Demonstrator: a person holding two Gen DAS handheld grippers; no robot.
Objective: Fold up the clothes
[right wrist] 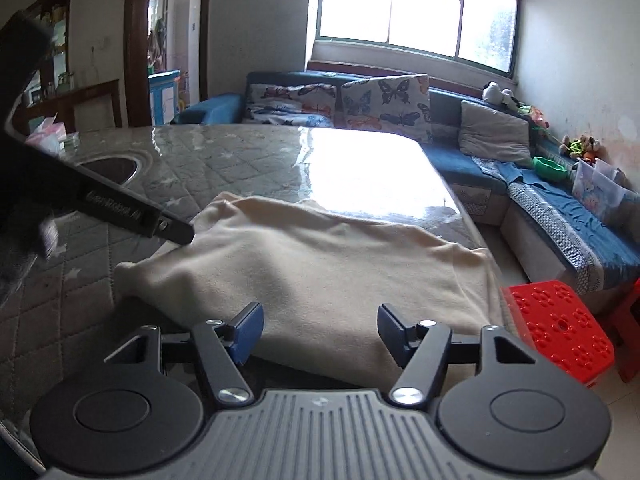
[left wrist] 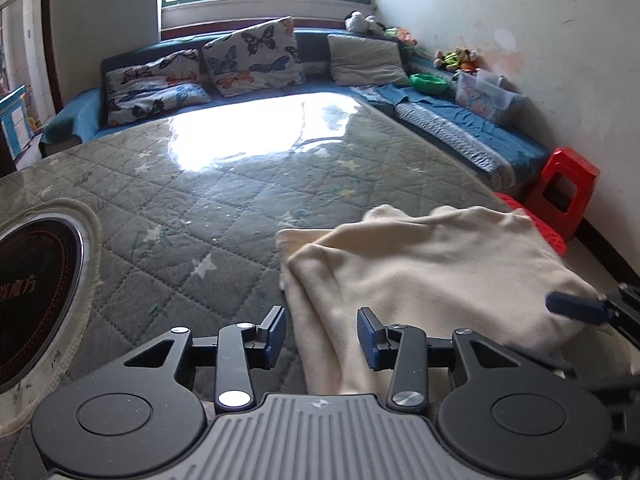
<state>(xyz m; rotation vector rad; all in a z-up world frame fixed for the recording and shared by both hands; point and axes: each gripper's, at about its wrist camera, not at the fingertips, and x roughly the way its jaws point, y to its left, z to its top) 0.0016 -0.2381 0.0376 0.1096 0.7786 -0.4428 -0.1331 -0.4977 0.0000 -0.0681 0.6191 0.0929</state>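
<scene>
A cream garment lies folded over in a rough rectangle at the near right corner of the quilted table. My left gripper is open, and the garment's near left edge runs between its fingers. At the right edge of the left wrist view a blue pad of the other gripper rests at the garment's right side. In the right wrist view the garment fills the middle. My right gripper is open over its near edge. The left gripper's dark tip sits at the garment's left edge.
A round black hob is sunk into the table at the left. A blue corner sofa with butterfly cushions runs behind and to the right. Red plastic stools stand off the table's right corner. Window glare covers the far tabletop.
</scene>
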